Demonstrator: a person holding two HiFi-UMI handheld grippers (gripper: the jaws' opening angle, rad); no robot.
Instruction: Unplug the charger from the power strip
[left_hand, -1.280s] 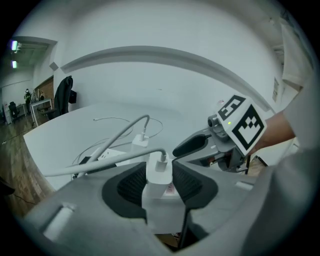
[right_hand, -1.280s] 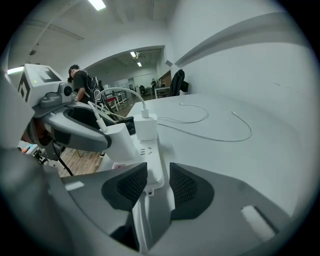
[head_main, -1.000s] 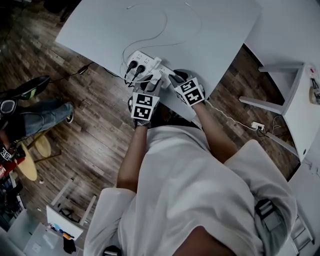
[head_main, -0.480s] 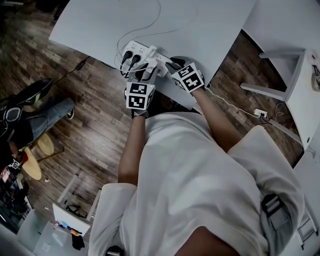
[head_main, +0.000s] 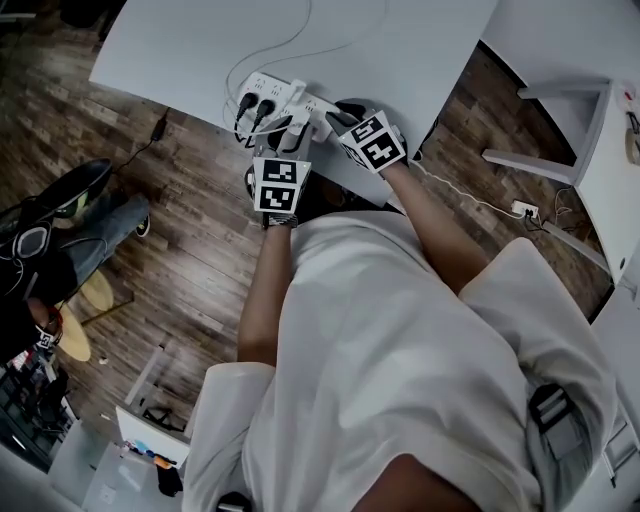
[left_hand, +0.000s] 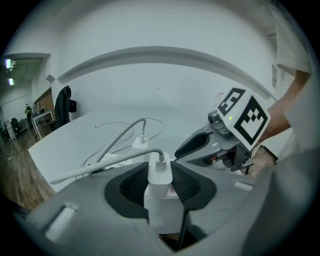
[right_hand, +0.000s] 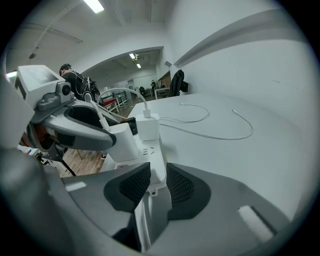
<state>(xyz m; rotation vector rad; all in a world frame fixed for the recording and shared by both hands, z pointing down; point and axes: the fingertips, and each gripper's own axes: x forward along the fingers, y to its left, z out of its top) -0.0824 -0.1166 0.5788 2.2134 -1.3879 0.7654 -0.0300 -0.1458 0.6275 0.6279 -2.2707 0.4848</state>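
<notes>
A white power strip (head_main: 268, 92) lies near the front edge of the white table (head_main: 180, 50). In the left gripper view a white charger (left_hand: 159, 170) stands upright on the strip, its cable leaving from the top. My left gripper (left_hand: 160, 187) is shut on this charger, both black pads pressed against its sides. My right gripper (right_hand: 156, 184) is shut on the near end of the power strip (right_hand: 152, 152). A second white charger (right_hand: 148, 127) sits plugged in further along. In the head view the left gripper (head_main: 293, 128) and right gripper (head_main: 335, 118) meet over the strip.
Two black plugs (head_main: 252, 108) occupy the strip's left end. Thin white cables (right_hand: 210, 131) loop across the table beyond. A white stand (head_main: 590, 130) is at the right, a socket block (head_main: 517, 209) lies on the wooden floor, and a person's leg (head_main: 100, 225) is at the left.
The head view has shifted, so the strip and both grippers sit higher in the picture. Both grippers keep their holds on the charger and the strip.
</notes>
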